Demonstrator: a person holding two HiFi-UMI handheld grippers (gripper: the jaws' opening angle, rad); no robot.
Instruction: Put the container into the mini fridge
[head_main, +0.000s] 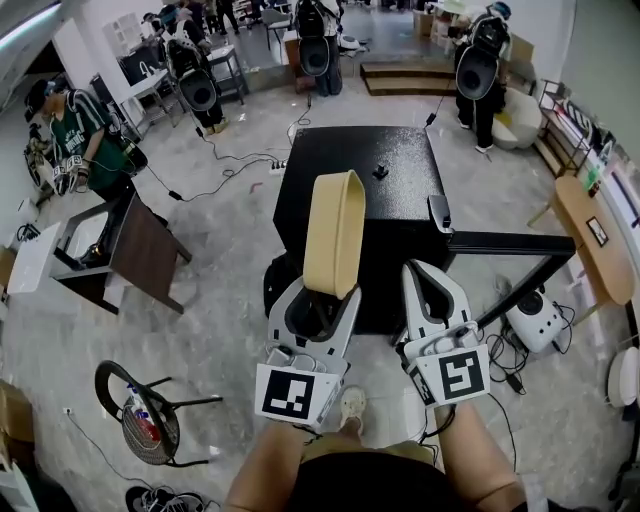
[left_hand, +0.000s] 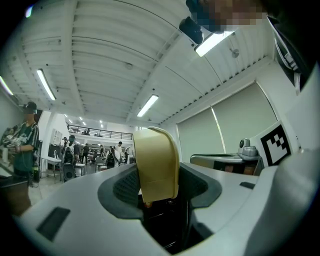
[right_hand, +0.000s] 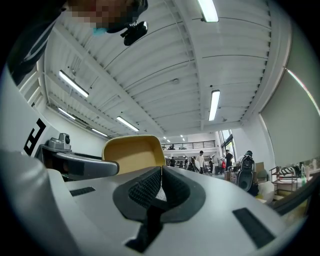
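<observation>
Pale grey stone floor (head_main: 220, 300) runs through a busy workshop hall, with other people standing at the far side. Above it, resting on nothing, the tan plastic container (head_main: 335, 235), a shallow oblong tub, stands on end with its hollow apparently facing right. Its top rim reaches over the near edge of the black mini fridge (head_main: 360, 165). The left gripper (head_main: 320, 300) clamps the tub's lower end, both pads pressed against the thin wall. The right gripper (head_main: 432, 285) beside it is clenched on nothing. A black door (head_main: 510, 243) seems to be swung out to the fridge's right. The opening itself is out of sight from here. I'd judge this carry wants the tub lowered to the opening and tipped flat, with the tall free end kept clear of the fridge's top edge.
</observation>
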